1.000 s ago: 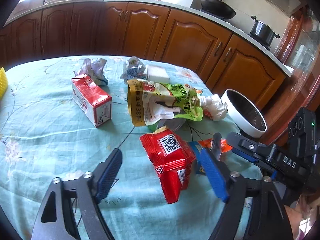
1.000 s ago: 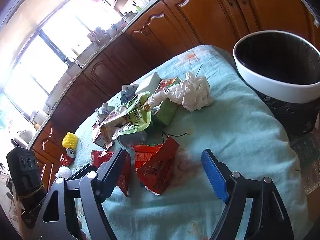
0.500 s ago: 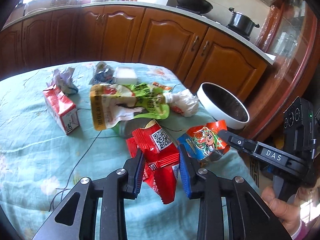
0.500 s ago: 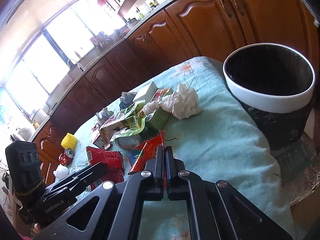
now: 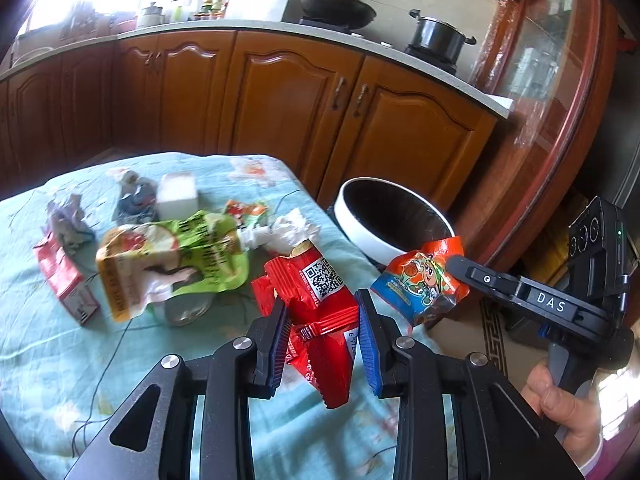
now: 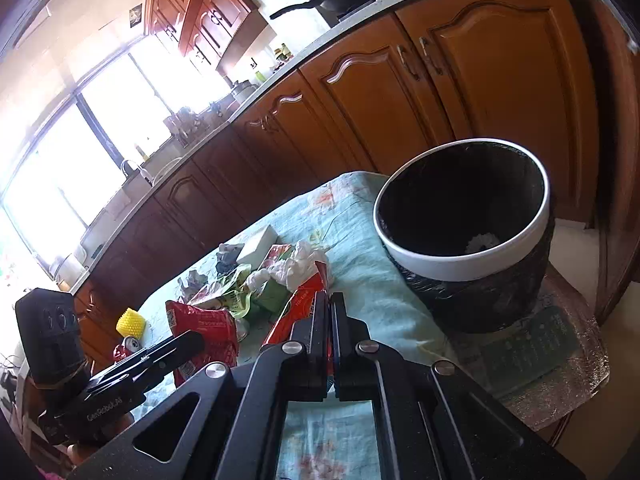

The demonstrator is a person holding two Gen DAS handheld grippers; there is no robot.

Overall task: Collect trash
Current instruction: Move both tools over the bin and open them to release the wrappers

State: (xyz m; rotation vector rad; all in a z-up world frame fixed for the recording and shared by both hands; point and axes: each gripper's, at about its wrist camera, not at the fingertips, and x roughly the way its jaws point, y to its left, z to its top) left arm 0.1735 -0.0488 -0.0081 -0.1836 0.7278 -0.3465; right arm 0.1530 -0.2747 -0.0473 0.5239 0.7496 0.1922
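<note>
My left gripper (image 5: 322, 330) is clamped on a red snack packet (image 5: 320, 304), lifted above the teal tablecloth (image 5: 48, 360). My right gripper (image 6: 329, 320) pinches an orange cartoon wrapper (image 5: 420, 280) just before the white-rimmed bin (image 6: 464, 256). Farther back on the table lie a green pouch (image 5: 172, 256) and a red carton (image 5: 64, 280).

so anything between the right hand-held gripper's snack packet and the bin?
Nothing visible. The right hand-held gripper is shut on the cartoon snack packet, and only bare tablecloth and air separate it from the open trash bin. The tissue wad lies off to the side.
</note>
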